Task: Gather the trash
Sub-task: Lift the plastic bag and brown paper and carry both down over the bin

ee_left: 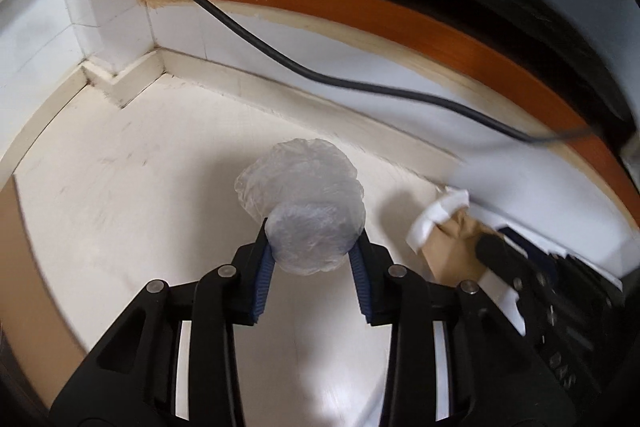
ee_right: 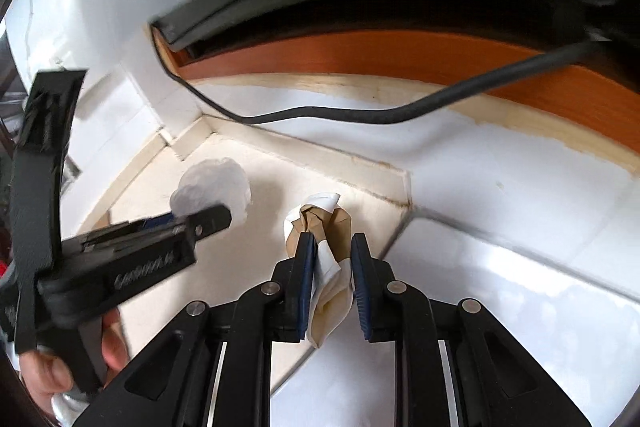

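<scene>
My left gripper (ee_left: 314,251) is clamped on a crumpled ball of clear plastic film (ee_left: 304,203), which sits squeezed between the two blue ribbed pads (ee_left: 264,279) and bulges forward past the fingertips, held above the cream floor (ee_left: 120,195). From the right wrist camera the same plastic ball (ee_right: 212,187) shows at the tip of the left gripper (ee_right: 200,223), off to the left of the skirting corner (ee_right: 208,131).

My right gripper (ee_right: 330,251) grips a twisted wad of brown paper and white tissue (ee_right: 324,227); the wad stands up between the jaws, its lower end hanging down behind the pads, and its top pokes out toward the skirting. In the left view that wad (ee_left: 448,231) lies to the right of the plastic ball, close to the skirting (ee_left: 280,87), with the right gripper's tip (ee_left: 496,247) on it.

There is embossed lettering on the side of the left gripper's body (ee_right: 140,267), but it is too blurred for me to read.

The plastic is thin, translucent and finely wrinkled. The paper is matte, creased kraft brown with a soft white sheet folded into it. The floor is smooth and scuffed. A black rubbery cable (ee_left: 280,55) sags across the white wall above the skirting, below an orange-brown wooden edge (ee_left: 400,23). A bare hand (ee_right: 60,367) holds the left gripper's handle.
</scene>
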The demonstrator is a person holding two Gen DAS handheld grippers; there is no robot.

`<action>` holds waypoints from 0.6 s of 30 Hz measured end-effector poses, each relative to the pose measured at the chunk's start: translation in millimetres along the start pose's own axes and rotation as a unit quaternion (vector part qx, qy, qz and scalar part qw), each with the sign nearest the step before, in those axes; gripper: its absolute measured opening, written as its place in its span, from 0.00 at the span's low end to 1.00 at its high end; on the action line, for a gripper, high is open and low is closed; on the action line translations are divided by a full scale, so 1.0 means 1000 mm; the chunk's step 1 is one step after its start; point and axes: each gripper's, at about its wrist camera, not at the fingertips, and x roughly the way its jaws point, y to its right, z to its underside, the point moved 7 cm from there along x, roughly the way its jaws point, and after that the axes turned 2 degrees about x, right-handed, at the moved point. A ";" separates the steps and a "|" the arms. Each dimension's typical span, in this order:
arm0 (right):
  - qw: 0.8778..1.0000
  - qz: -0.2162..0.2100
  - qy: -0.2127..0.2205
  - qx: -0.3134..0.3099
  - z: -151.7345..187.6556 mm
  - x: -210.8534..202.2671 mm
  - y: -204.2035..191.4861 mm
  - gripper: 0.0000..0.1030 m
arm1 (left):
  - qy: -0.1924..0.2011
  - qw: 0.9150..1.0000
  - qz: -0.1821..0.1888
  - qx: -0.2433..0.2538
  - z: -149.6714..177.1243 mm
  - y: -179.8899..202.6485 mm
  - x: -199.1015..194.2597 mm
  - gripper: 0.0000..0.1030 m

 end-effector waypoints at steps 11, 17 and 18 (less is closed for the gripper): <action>0.998 -0.045 -0.009 -0.032 0.064 -0.131 -0.042 0.18 | -0.006 1.000 0.009 0.021 0.105 0.031 -0.152 0.31; 0.995 -0.072 -0.022 -0.063 0.131 -0.196 -0.059 0.18 | 0.010 0.999 0.034 0.025 0.170 0.046 -0.228 0.31; 0.995 -0.076 -0.025 -0.066 0.142 -0.204 -0.060 0.18 | 0.010 0.999 0.037 0.026 0.181 0.053 -0.240 0.31</action>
